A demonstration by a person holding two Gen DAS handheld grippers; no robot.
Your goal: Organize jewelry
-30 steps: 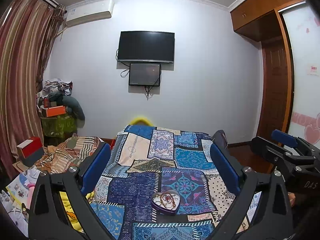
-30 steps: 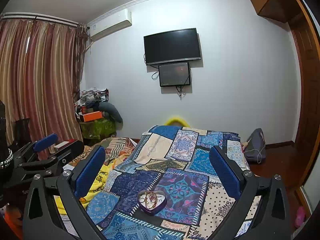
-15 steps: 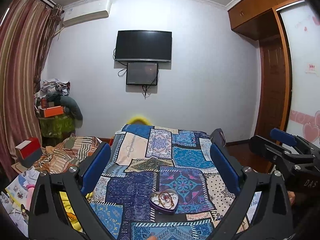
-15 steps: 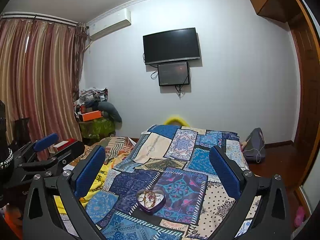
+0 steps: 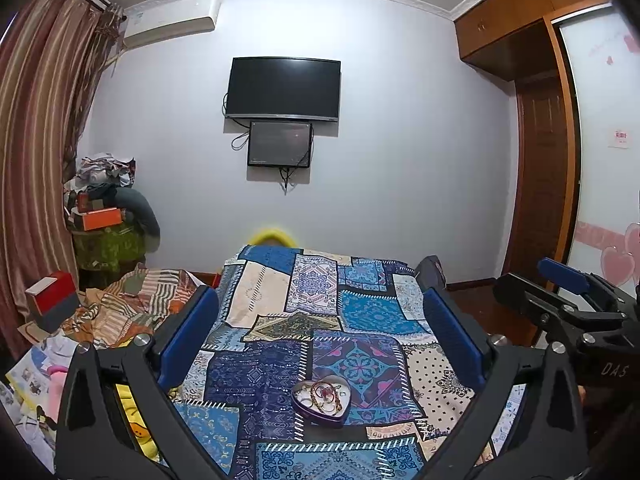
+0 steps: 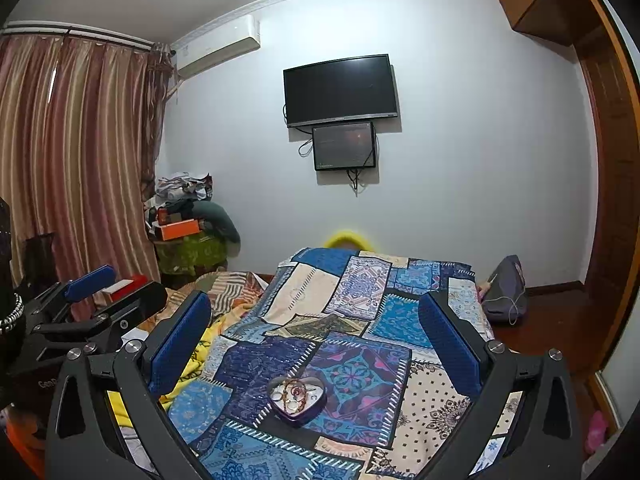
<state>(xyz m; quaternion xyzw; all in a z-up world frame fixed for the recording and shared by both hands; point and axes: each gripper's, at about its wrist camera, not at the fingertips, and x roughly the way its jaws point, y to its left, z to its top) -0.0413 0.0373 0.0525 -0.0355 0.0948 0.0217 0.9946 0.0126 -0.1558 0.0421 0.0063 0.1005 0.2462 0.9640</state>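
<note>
Tangled chains in the heart-shaped tin, low centre on the soft bed, could snag together once our spread-apart, empty left gripper and right gripper reach in.

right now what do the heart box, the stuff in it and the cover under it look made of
Heart-shaped box: probably thin metal tin, dark purple wall, pale smooth inside. Jewelry inside: gold-toned chains and rings, likely metal; too small to tell more. Patchwork cover: printed woven fabric, matte, soft folds at its edges.

A dark television hangs on the wall above a smaller screen, beyond the patchwork bedspread.
</note>
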